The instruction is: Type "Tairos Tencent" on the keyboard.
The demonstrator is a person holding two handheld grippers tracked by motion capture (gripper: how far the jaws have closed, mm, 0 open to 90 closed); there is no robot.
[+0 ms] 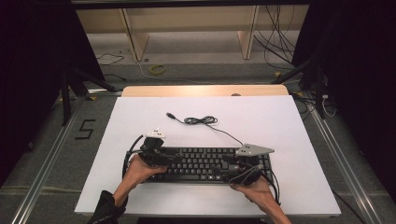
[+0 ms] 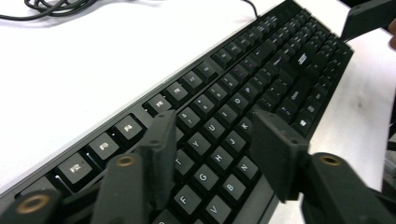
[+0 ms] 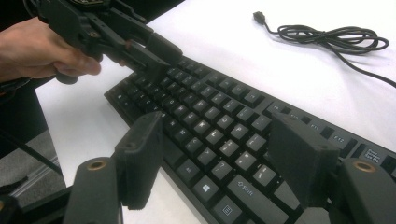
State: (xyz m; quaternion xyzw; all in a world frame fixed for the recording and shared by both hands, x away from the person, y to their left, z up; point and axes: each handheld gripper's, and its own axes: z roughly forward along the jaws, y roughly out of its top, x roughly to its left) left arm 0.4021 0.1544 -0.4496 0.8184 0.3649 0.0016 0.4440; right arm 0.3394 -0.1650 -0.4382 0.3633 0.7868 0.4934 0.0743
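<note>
Fingers of L gripper (image 2: pixel 212 144) spread, nothing pinched, poised just above letter keys at left end of black keyboard (image 1: pixel 201 163). Fingers of R gripper (image 3: pixel 224 154) likewise spread, hovering over keys near Shift at keyboard's right end, gripping nothing. Keys visible btwn both pairs of pads; contact w/ keycaps can't be told. L hand (image 1: pixel 140 170) and R hand (image 1: pixel 254 186) wrapped round gripper bodies, forearms entering from near edge. Grey three-cornered plate (image 1: pixel 254 150) atop R gripper. Keyboard flat on white bench (image 1: pixel 280 116), near the front edge, long side parallel to it. Black cable (image 1: pixel 201 120) running from keyboard's back edge, loosely coiled toward bench centre, USB plug (image 1: pixel 171 115) lying free at the end. Beyond bench: grey floor, tangled wires, wooden shelf legs.
</note>
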